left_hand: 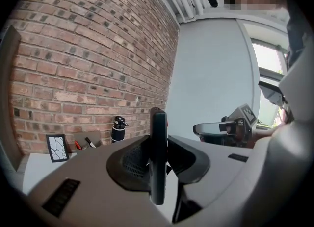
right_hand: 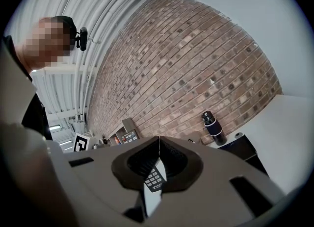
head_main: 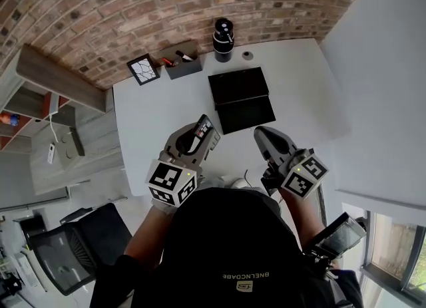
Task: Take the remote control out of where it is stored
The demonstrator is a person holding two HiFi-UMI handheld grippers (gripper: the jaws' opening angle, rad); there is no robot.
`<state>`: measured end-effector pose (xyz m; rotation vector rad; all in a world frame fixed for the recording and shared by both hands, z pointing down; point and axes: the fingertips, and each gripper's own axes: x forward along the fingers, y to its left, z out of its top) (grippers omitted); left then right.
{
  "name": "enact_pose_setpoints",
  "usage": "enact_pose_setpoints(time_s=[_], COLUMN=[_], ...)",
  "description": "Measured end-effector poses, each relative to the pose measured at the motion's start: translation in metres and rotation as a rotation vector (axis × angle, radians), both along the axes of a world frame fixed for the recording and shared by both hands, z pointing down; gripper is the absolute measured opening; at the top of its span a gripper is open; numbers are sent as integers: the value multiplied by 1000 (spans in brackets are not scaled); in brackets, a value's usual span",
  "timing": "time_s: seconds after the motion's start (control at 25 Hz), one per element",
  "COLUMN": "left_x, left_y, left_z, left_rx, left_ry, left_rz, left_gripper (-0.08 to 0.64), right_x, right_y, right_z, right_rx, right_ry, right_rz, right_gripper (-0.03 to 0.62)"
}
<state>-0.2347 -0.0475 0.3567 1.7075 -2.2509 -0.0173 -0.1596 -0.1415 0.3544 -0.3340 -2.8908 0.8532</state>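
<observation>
- The person's dark top (head_main: pixel 226 247) is filling the bottom of the head view, with both grippers reaching out over the white table (head_main: pixel 143 110).
- The left gripper (head_main: pixel 208 131) is clamping the remote control (head_main: pixel 202 127) edge-on between its jaws, above the table's near edge.
- The right gripper (head_main: pixel 260 131) is hovering just beside it, its jaws pressed together on nothing.
- A black case (head_main: pixel 241 99) is sitting on the table beyond both grippers, apart from the remote control.

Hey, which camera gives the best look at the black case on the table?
The head view: the open black case lies whole, seen from above on the white table. The right gripper view catches only part of the case, at an angle. The left gripper view does not show it.
</observation>
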Motion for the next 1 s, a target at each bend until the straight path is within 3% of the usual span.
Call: enact_pose_setpoints(time_s=[0.4,1.0], left_x=[-2,-4], left_y=[22,23], left_z=[3,10], left_rx=[-2,-10], left_ry=[11,26], left_rz=[-30,-20], left_gripper=[100,100], right_x=[-10,-7], right_y=[26,24], right_z=[0,3], right_rx=[44,37], right_ry=[7,17], right_rz=[-77,-58], right_gripper=[6,6])
